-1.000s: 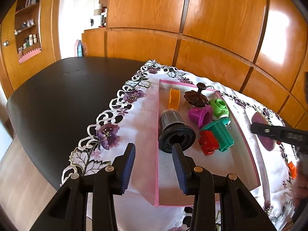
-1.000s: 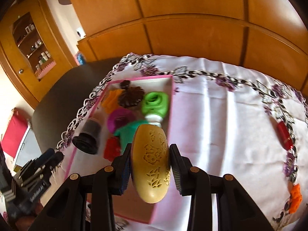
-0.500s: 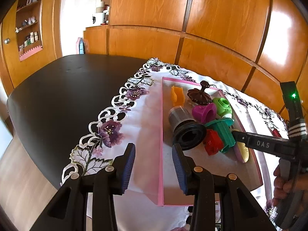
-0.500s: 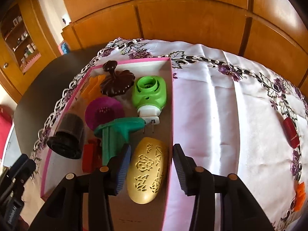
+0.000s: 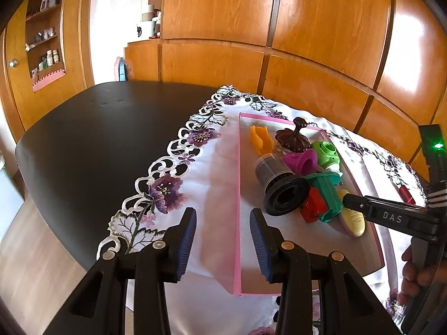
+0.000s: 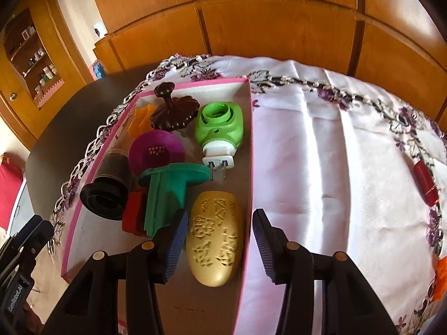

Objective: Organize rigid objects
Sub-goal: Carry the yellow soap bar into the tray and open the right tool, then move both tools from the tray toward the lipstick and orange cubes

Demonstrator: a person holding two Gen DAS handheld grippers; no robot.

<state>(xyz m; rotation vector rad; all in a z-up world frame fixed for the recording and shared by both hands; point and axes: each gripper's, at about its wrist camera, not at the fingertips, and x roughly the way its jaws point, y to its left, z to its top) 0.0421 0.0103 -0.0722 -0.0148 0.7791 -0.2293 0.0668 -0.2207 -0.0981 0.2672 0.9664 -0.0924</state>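
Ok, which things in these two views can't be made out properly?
- Red block: both views, mostly behind the teal flanged piece.
- Orange piece on the cloth: right wrist view, cut by the frame edge.
- Shelf items: left wrist view, too small.
- Yellow embossed oval: left wrist view, partly behind the right gripper.

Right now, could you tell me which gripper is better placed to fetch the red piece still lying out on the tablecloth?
Right. The red piece lies on the right gripper's side of the pink tray; the left gripper sits across the tray.
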